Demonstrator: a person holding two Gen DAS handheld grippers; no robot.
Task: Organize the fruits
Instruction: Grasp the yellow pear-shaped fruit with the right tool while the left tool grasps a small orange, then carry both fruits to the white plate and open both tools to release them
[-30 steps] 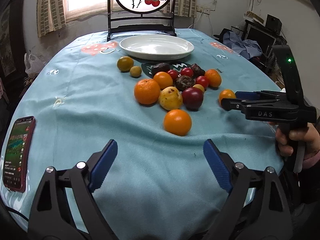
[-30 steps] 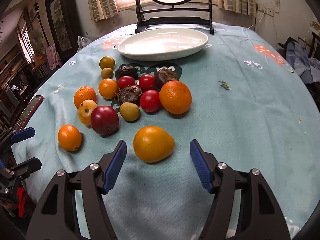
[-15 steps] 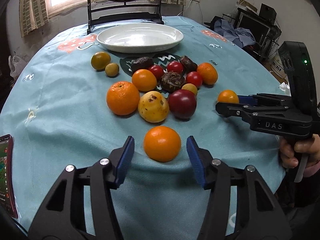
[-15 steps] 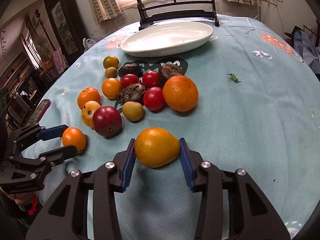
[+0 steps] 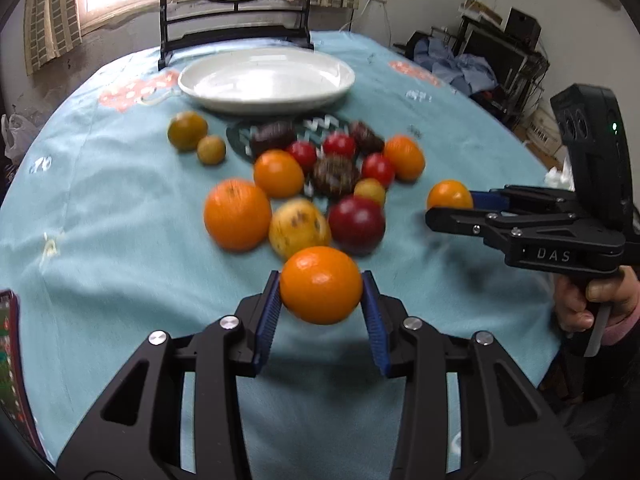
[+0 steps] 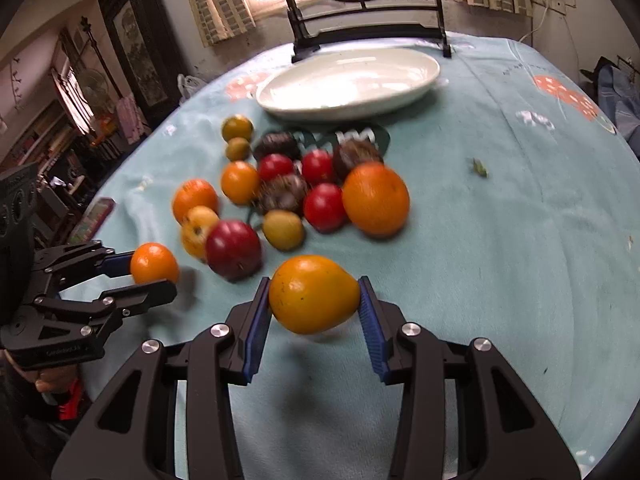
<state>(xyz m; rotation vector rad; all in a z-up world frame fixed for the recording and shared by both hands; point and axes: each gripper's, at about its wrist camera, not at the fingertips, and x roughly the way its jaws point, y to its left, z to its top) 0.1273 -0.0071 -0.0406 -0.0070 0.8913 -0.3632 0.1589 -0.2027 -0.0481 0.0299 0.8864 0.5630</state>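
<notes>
My left gripper [image 5: 320,308] is shut on a small round orange [image 5: 321,290] and holds it just above the blue tablecloth. It also shows in the right wrist view [image 6: 154,263] at the left. My right gripper [image 6: 314,312] is shut on a yellow-orange pear-shaped fruit [image 6: 314,294], lifted slightly off the cloth; that fruit shows in the left wrist view [image 5: 449,195] at the right. A cluster of several fruits lies ahead: a large orange [image 5: 237,214], a dark red plum [image 5: 356,220], a spotted yellow fruit [image 5: 298,227], red tomatoes. A white oval plate [image 5: 266,80] stands empty behind them.
A black stand with a round painted panel [image 5: 236,12] sits behind the plate. A phone [image 5: 10,364] lies at the table's left edge. Two greenish fruits [image 5: 187,130] lie left of the cluster. A small green scrap [image 6: 480,168] lies on the cloth at right.
Both grippers have closed on their fruits and lifted them slightly off the cloth. A second ago both were open, with the fruits resting on the table.
</notes>
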